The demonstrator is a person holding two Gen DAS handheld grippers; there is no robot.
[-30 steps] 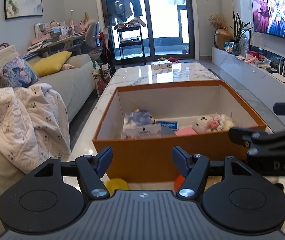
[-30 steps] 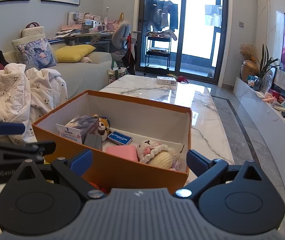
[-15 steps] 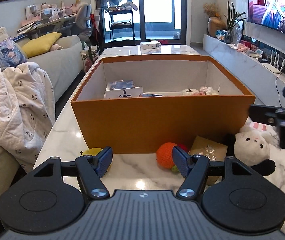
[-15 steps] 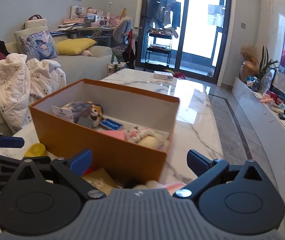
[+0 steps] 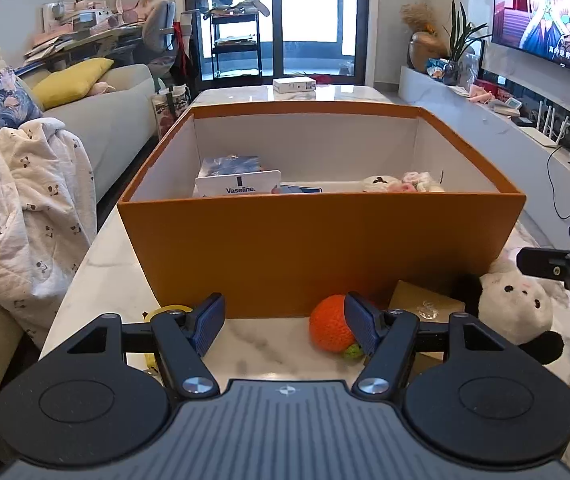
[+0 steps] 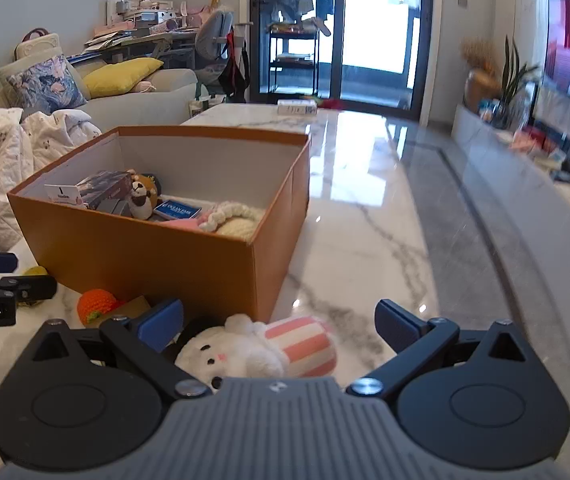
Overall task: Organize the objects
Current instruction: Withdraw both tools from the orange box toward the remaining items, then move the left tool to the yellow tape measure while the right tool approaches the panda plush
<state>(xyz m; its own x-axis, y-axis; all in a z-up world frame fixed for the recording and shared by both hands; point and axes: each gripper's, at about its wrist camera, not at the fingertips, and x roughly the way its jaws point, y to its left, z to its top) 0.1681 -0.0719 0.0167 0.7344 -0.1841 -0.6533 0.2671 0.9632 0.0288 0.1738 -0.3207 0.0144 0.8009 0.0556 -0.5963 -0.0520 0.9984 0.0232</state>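
Sitting on the marble bench (image 6: 365, 208) is the orange box (image 5: 317, 248), open-topped and already holding a Vaseline carton (image 5: 239, 188), a small plush, a blue card and a crocheted toy; loose items are lying in front of its near wall. Largest of these is the white plush rabbit (image 6: 245, 350) with the pink-striped ear, lying on its side just off the box's near right corner. The right claw (image 6: 281, 322) is hovering over it, released, jaws spread wide with the rabbit between and below them, nothing gripped yet. Judging by look, the rabbit is light, soft and compressible, so I'd be closing across the round body rather than the floppy ear; pinching fur alone is risking a slip. Next down is a tan flat packet (image 5: 425, 304), touching the box wall, stiff-looking and thin, probably awkward to lift flat off the stone. Then the orange crocheted ball (image 5: 331, 328), just beside the left claw's (image 5: 285, 326) right finger; soft, round, likely to roll. The left claw is also released, empty, jaws apart. Smallest is a yellow object (image 5: 165, 312) behind its left finger, mostly hidden.
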